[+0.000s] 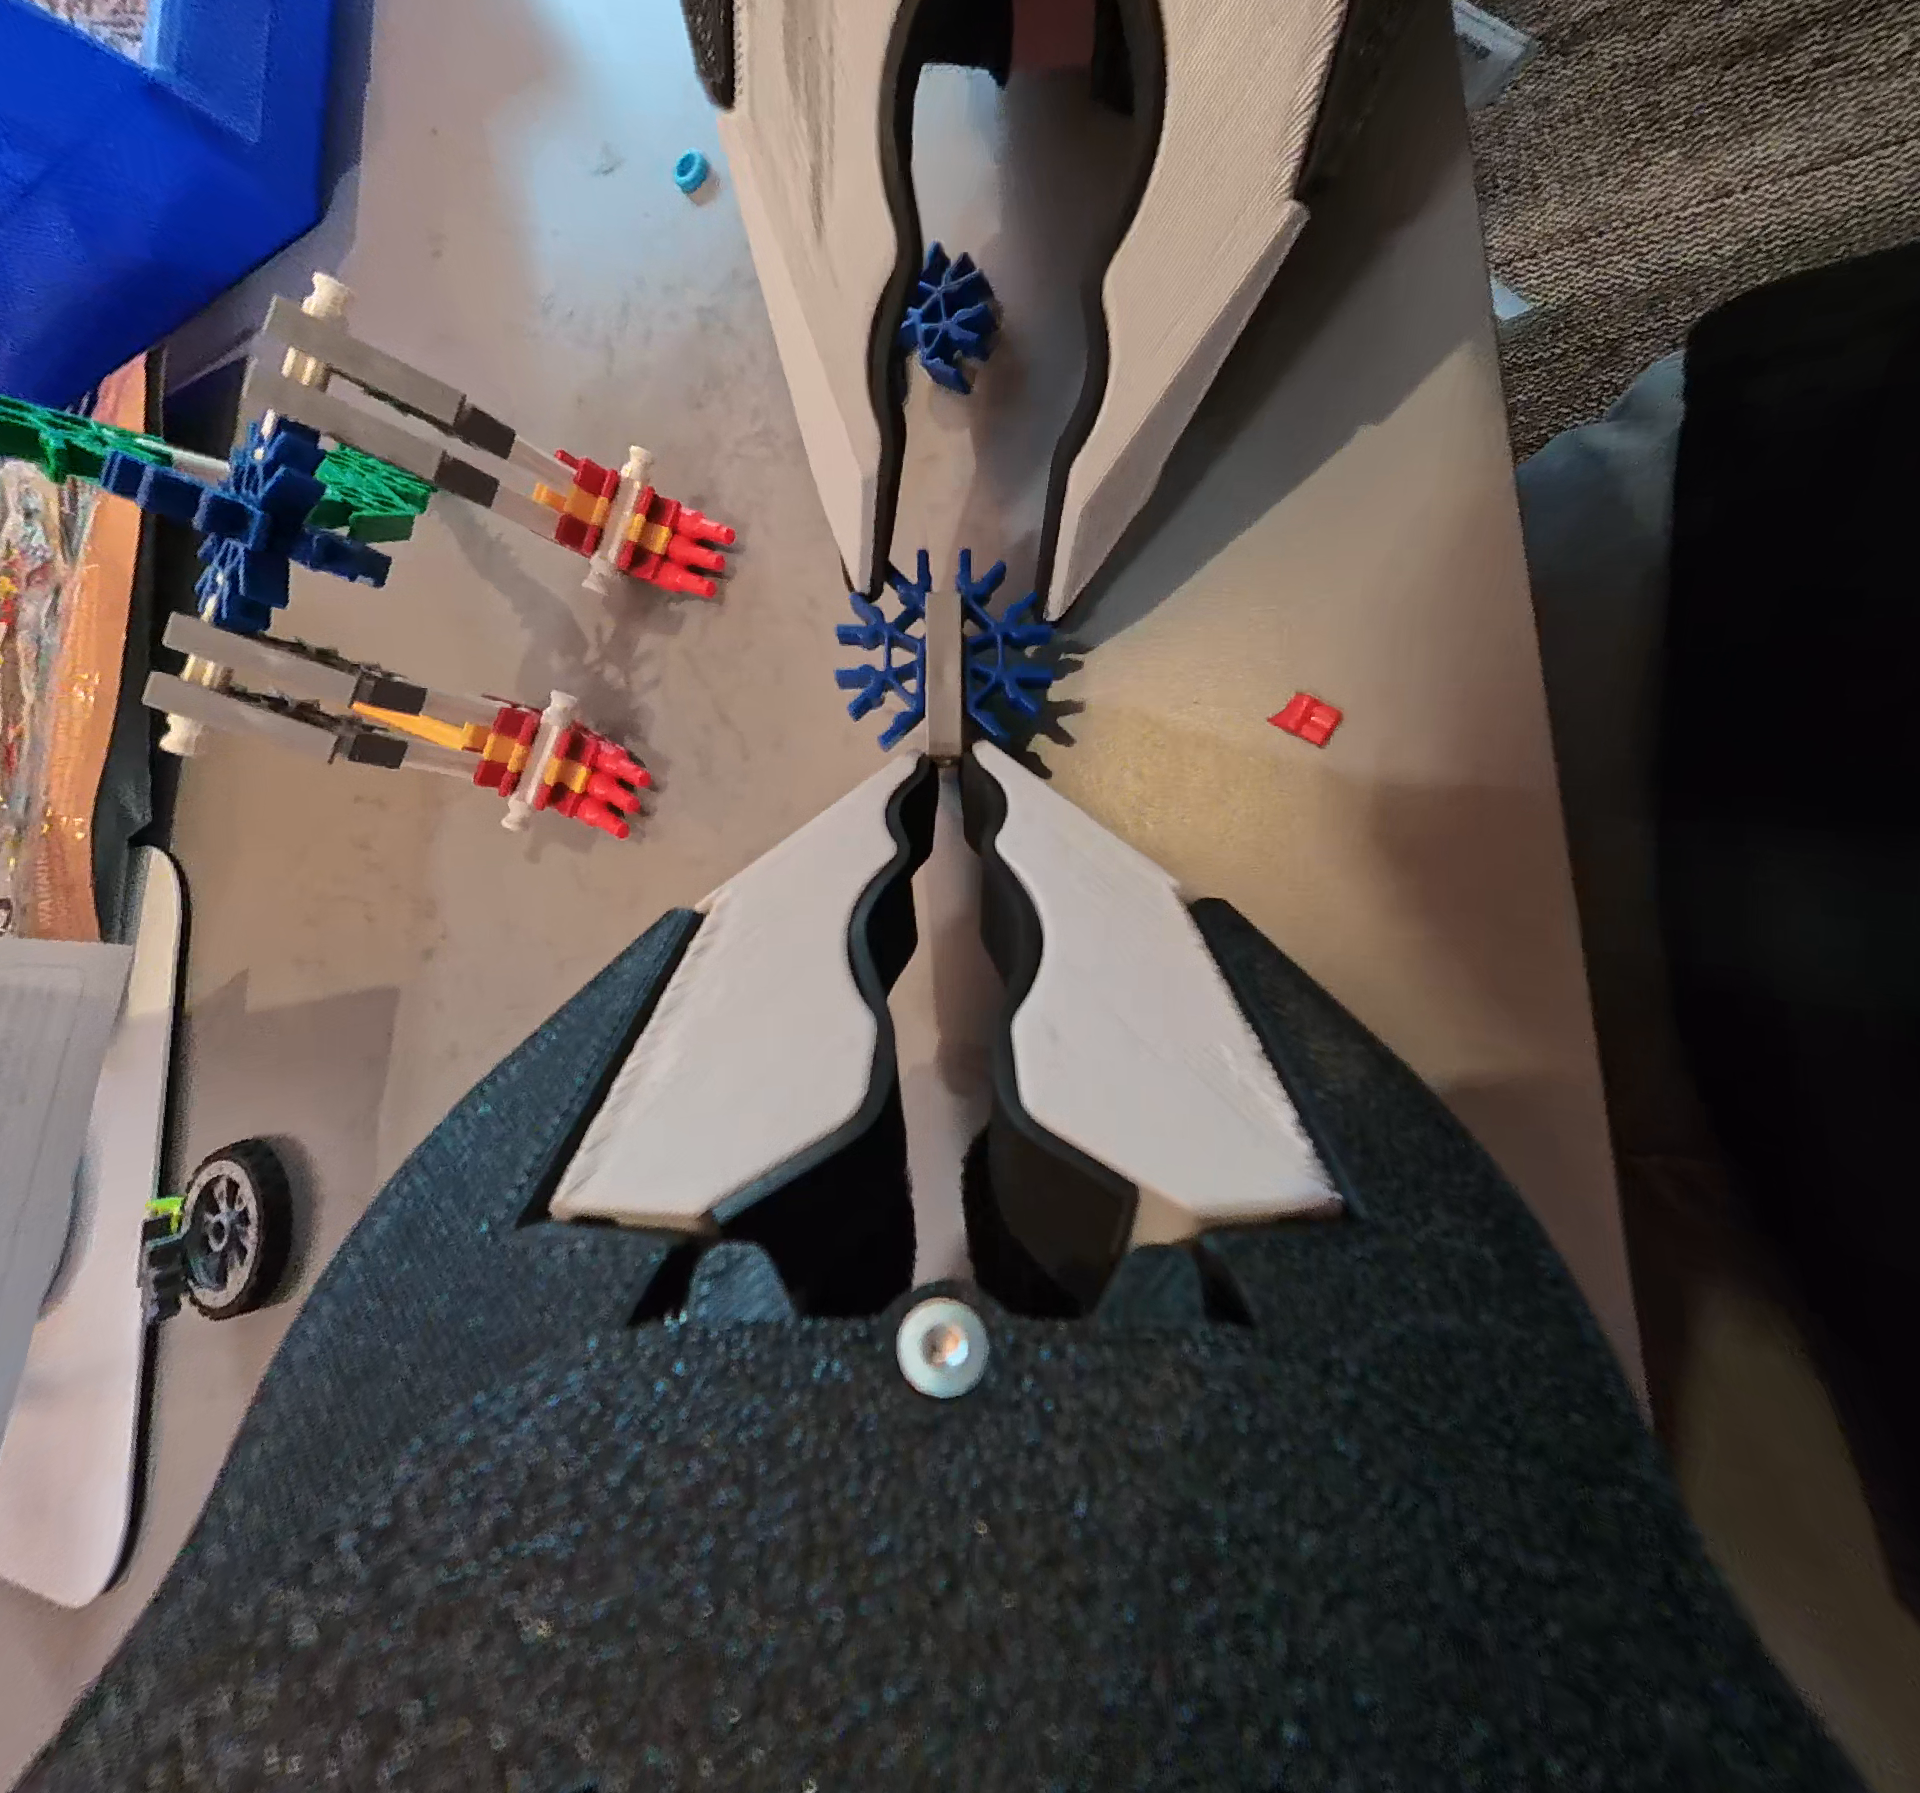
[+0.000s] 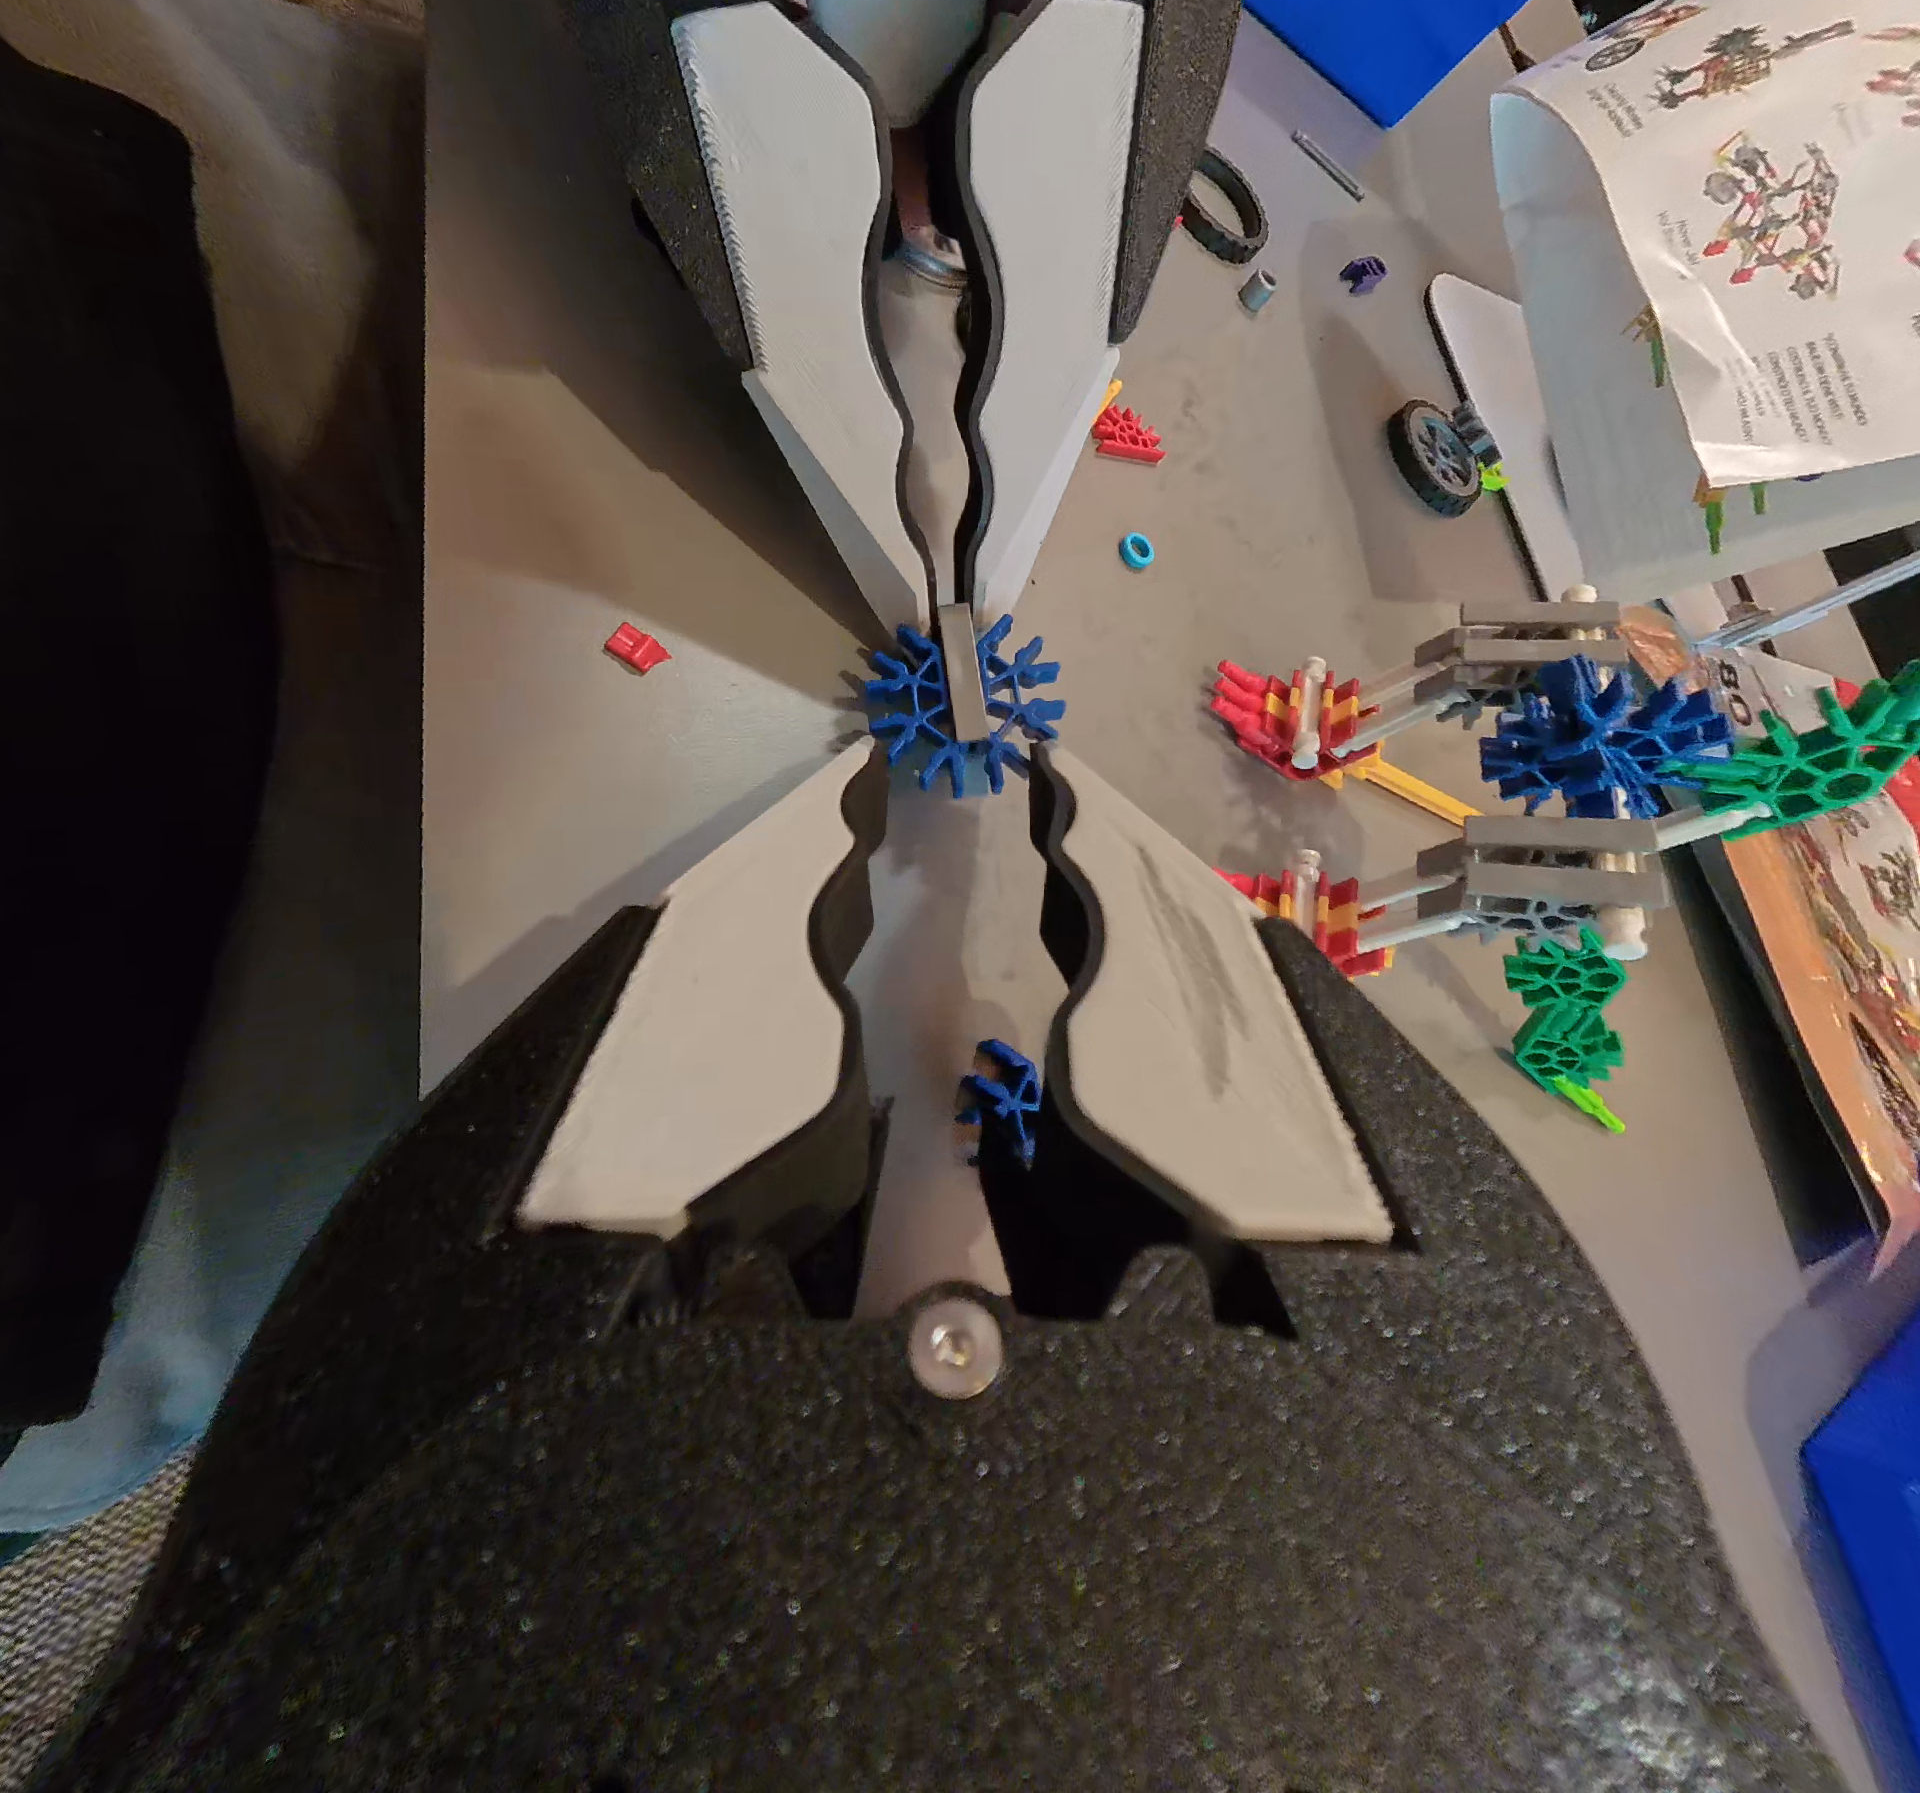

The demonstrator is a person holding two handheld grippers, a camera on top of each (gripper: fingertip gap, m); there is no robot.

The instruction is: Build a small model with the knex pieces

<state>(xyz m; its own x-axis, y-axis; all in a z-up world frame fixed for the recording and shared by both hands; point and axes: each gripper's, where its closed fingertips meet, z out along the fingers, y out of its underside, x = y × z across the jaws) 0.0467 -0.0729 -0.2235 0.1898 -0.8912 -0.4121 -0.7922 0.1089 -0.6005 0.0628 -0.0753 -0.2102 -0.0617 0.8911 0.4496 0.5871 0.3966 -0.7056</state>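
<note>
The left gripper and right gripper meet tip to tip, level over the grey table. Left fingers pinch a grey rod between two blue snowflake connectors; right fingers are spread (flanking the connectors).

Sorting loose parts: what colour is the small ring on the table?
Light blue ring, clearest in the right wrist view.

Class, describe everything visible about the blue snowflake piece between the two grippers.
The blue snowflake piece looks like plastic: two flat, toothed connectors joined on a grey rod. The left gripper is shut on the rod's end; the right gripper's open tips flank the connectors. It sits over the grey table.
</note>
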